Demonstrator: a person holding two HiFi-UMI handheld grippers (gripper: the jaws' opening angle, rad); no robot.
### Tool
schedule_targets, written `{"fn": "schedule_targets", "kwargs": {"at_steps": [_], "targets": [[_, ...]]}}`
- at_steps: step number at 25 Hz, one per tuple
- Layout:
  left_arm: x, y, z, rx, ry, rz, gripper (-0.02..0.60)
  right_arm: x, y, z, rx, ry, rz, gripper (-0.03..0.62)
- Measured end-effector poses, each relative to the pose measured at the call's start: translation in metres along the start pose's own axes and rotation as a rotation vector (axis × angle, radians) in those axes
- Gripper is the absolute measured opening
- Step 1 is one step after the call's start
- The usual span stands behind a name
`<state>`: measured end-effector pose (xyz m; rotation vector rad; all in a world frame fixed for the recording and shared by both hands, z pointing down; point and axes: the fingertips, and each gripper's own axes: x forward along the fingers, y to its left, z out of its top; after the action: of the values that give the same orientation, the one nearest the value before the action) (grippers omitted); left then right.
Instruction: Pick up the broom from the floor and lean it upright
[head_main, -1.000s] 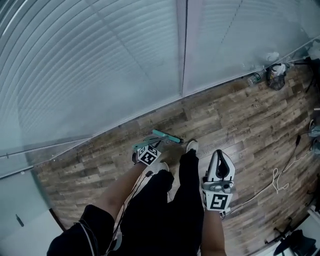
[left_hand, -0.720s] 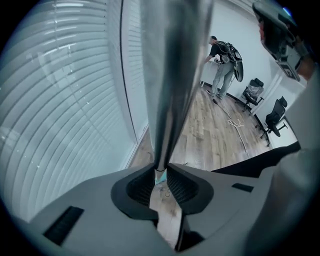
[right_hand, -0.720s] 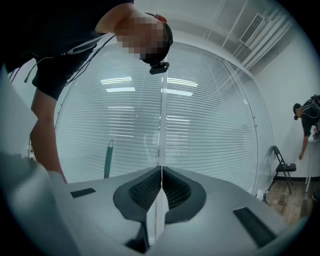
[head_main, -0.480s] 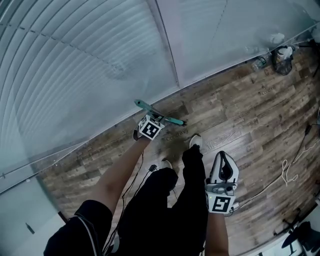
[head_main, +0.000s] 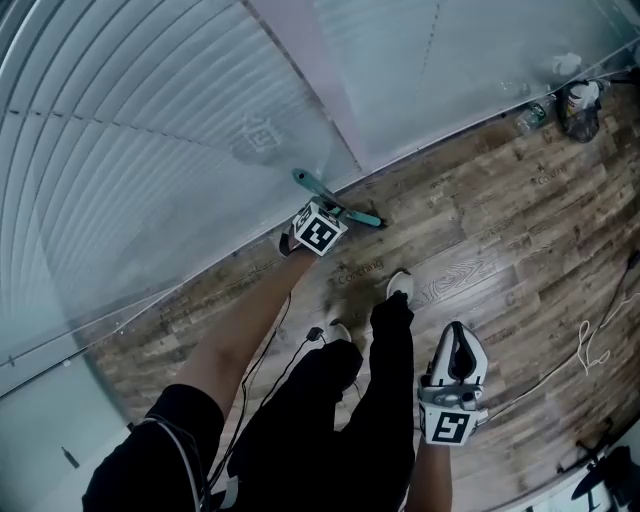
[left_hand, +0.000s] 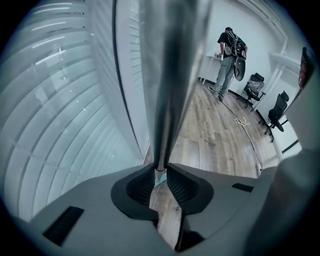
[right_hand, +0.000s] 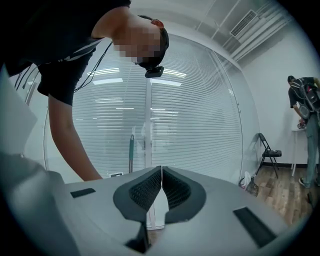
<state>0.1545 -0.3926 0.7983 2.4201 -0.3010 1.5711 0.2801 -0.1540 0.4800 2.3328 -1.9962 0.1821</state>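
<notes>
The broom (head_main: 335, 200) has a teal part low by the foot of the glass wall, and it stands nearly upright there. My left gripper (head_main: 305, 232) is shut on its handle, reaching out to the wall. In the left gripper view the dark pole (left_hand: 172, 75) rises from between the pads (left_hand: 150, 182), close to the glass. The right gripper view shows the teal handle (right_hand: 131, 150) upright against the blinds. My right gripper (head_main: 455, 345) hangs beside my right leg, shut and empty, its pads (right_hand: 150, 187) meeting.
A glass wall with blinds (head_main: 150, 120) runs along the wood floor. A bottle and a dark bag (head_main: 575, 100) sit at its far right end. A white cable (head_main: 590, 345) lies on the floor. A person (left_hand: 229, 50) and office chairs (left_hand: 277, 107) stand far off.
My left gripper has gone out toward the glass wall with the broom. My right gripper has sunk lower beside my leg.
</notes>
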Motion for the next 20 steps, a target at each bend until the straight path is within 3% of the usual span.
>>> {"fn": "schedule_targets", "kwargs": {"at_steps": [5, 11, 20], "targets": [[0.012, 0.007, 0.018, -0.018, -0.015, 0.014, 0.091, -0.012, -0.018, -0.012, 0.022, 0.000, -0.040, 0.020], [0.012, 0.028, 0.030, -0.206, -0.093, 0.052, 0.091, -0.026, -0.022, -0.029, 0.035, 0.032, -0.039, 0.020], [0.016, 0.053, 0.036, -0.345, -0.152, 0.056, 0.092, -0.014, -0.027, -0.011, 0.067, -0.028, -0.024, 0.020]]}}
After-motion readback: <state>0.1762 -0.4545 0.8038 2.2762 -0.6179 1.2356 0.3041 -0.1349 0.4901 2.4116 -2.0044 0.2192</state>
